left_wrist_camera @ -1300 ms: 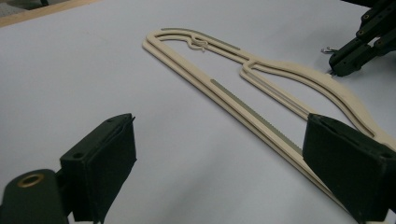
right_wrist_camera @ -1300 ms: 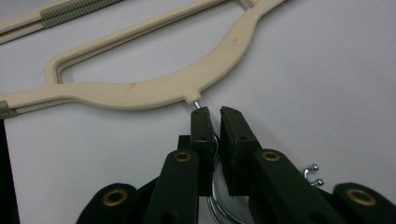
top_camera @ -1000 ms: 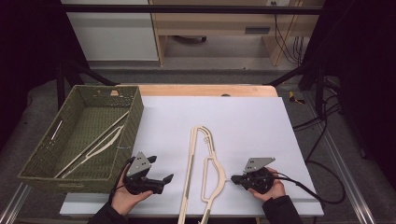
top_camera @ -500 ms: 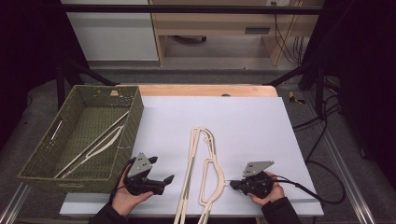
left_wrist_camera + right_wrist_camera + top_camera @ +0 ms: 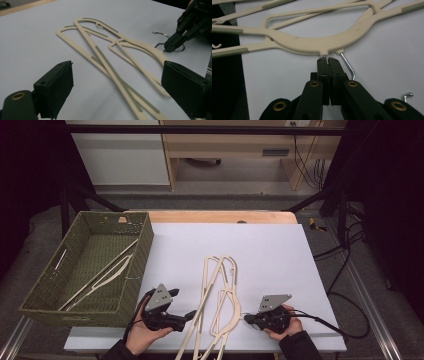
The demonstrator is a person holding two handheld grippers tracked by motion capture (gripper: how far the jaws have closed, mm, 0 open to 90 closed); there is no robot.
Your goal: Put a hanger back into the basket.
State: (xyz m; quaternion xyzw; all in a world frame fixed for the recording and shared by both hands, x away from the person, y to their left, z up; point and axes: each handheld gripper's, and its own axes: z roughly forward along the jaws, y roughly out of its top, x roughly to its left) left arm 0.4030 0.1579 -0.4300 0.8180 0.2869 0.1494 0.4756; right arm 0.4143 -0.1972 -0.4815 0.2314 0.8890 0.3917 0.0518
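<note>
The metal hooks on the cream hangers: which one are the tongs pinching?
The right tongs pinch the left thin metal hook; the other bent wire hook runs free beside them.

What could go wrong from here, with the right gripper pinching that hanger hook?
1. The right gripper is shut on one thin wire hook right at its stem; it could slip out or twist when pulled.
2. Two hangers lie stacked and crossed, so lifting one may drag the other along.
3. The second hook runs beside the jaws and could snag them. The left gripper is open, steadying nothing.
</note>
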